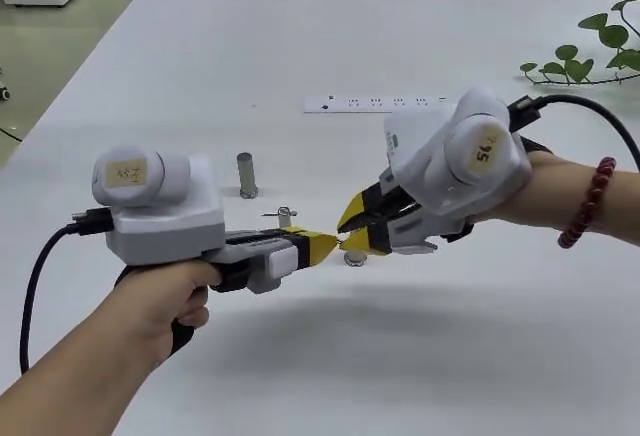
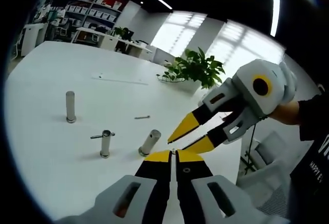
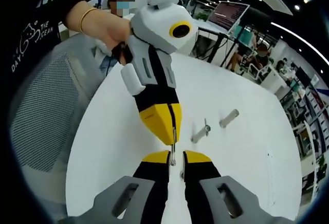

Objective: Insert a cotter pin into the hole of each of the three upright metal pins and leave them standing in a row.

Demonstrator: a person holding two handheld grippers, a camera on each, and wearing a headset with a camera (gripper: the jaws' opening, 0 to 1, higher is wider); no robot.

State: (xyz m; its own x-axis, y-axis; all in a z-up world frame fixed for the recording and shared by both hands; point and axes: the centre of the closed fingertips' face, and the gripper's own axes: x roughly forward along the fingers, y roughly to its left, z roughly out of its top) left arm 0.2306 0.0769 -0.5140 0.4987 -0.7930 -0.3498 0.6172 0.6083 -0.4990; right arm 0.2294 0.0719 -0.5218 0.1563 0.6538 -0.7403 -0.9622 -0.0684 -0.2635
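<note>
1 of 3 done: middle pin (image 2: 105,144) has a fitted cotter (image 2: 98,136) through its hole. Far pin (image 2: 70,106) is upright and bare. Near pin (image 2: 149,142) is bare and looks tilted, can't tell for sure. Spare cotter (image 2: 142,116) lies on the table (image 1: 200,56). Another cotter pin (image 3: 174,144) is clenched in the left gripper (image 1: 328,244), held level, pointing right. Right gripper (image 1: 346,237) has its jaws parted, angled down-left, tips meeting it over the near pin.
</note>
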